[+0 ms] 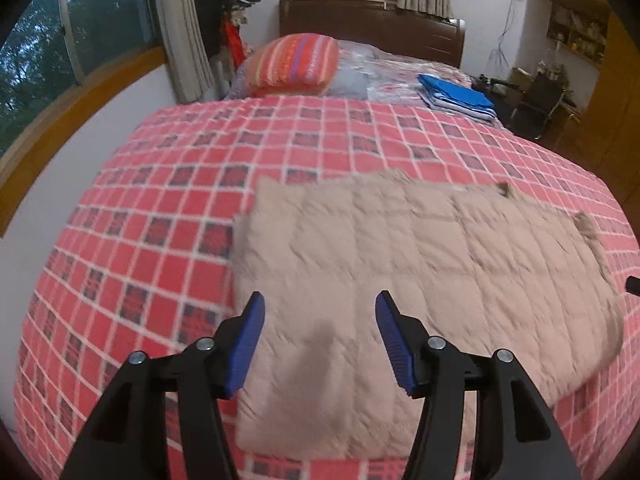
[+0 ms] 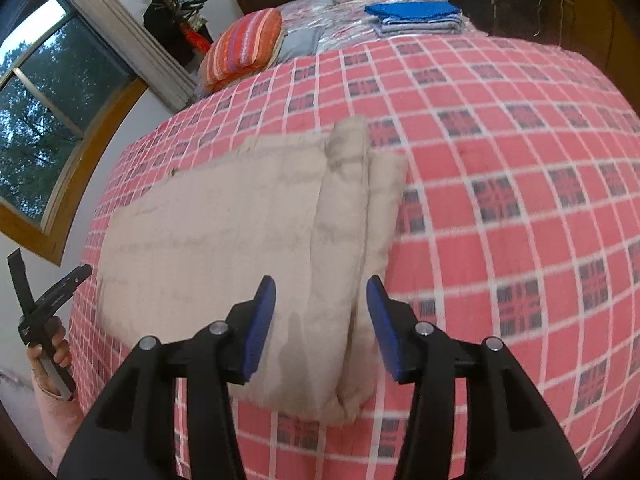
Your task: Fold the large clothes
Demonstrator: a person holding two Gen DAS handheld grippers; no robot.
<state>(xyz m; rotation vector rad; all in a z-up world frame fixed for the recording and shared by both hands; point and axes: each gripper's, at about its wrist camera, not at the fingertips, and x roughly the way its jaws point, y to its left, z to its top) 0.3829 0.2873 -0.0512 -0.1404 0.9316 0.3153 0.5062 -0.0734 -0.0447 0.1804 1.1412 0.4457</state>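
Note:
A beige quilted garment [image 1: 400, 280] lies folded into a rough rectangle on the red checked bedspread [image 1: 160, 184]. My left gripper [image 1: 320, 336] hovers open above the garment's near left part, nothing between its blue pads. In the right wrist view the same beige garment [image 2: 240, 248] shows a rolled, layered right edge. My right gripper [image 2: 322, 324] hangs open over that near right edge, holding nothing. The left gripper [image 2: 44, 292] also appears at the far left of the right wrist view, held by a hand.
A striped orange pillow [image 1: 292, 64] and a folded blue stack of clothes [image 1: 456, 96] lie at the head of the bed. A window and curtain stand to the left, a dark chair [image 1: 540, 108] and wooden cabinets to the right. The bedspread [image 2: 520, 200] extends right of the garment.

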